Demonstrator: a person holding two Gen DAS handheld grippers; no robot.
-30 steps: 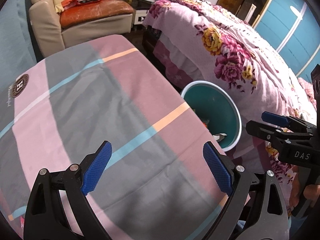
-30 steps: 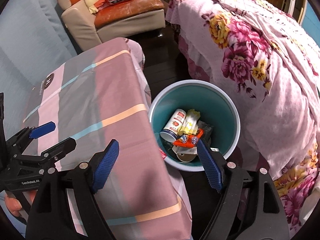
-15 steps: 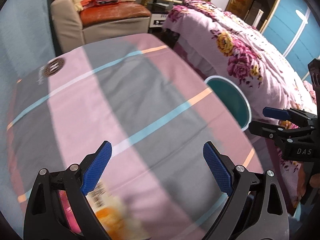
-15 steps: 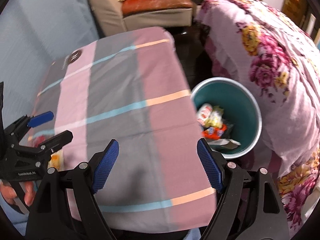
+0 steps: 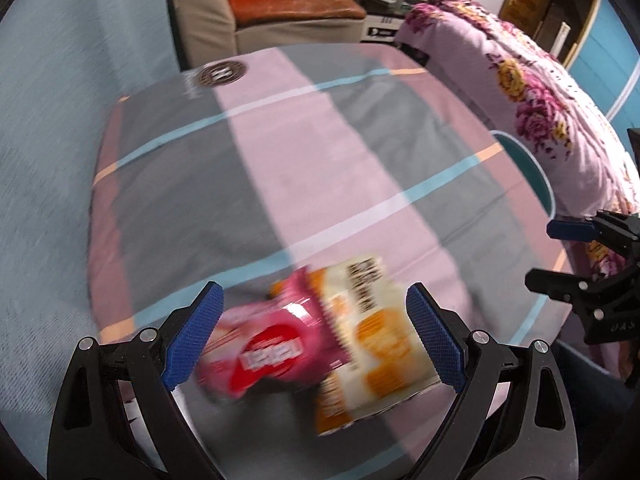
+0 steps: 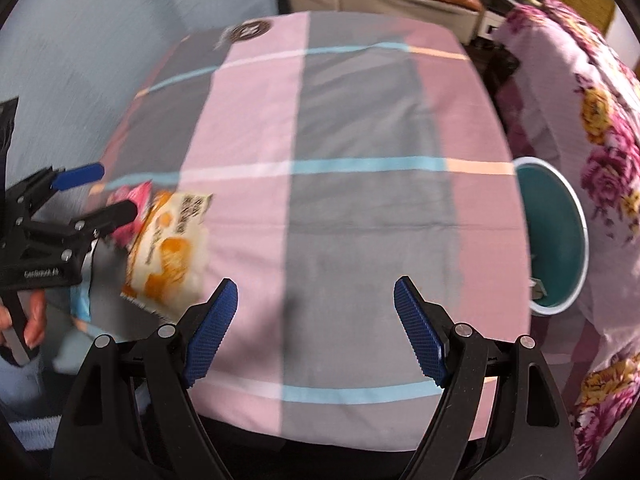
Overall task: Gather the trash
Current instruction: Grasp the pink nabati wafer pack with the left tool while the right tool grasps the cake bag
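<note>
A pink-red wrapper [image 5: 268,354] and a white-and-orange snack bag [image 5: 372,344] lie overlapping on the plaid tablecloth [image 5: 320,152], blurred by motion. My left gripper [image 5: 314,336] hangs open above them, its blue pads apart and clear of both. In the right wrist view the bag [image 6: 168,248] and the pink wrapper [image 6: 136,198] sit at the table's left edge, beside the left gripper [image 6: 100,192]. My right gripper [image 6: 316,320] stands open over bare cloth [image 6: 340,120], nothing between its fingers. The teal bin [image 6: 556,240] stands on the floor off the table's right edge.
A bed with a floral cover [image 6: 600,120] runs along the right, close behind the bin [image 5: 532,172]. A sofa [image 5: 280,12] stands beyond the table's far end. A light-blue scrap [image 6: 80,300] lies near the bag. A person's hand [image 6: 28,320] grips the left tool.
Both grippers have swung left across the table, away from the bin. The wrappers have come into view under the left gripper. Both stay open.
</note>
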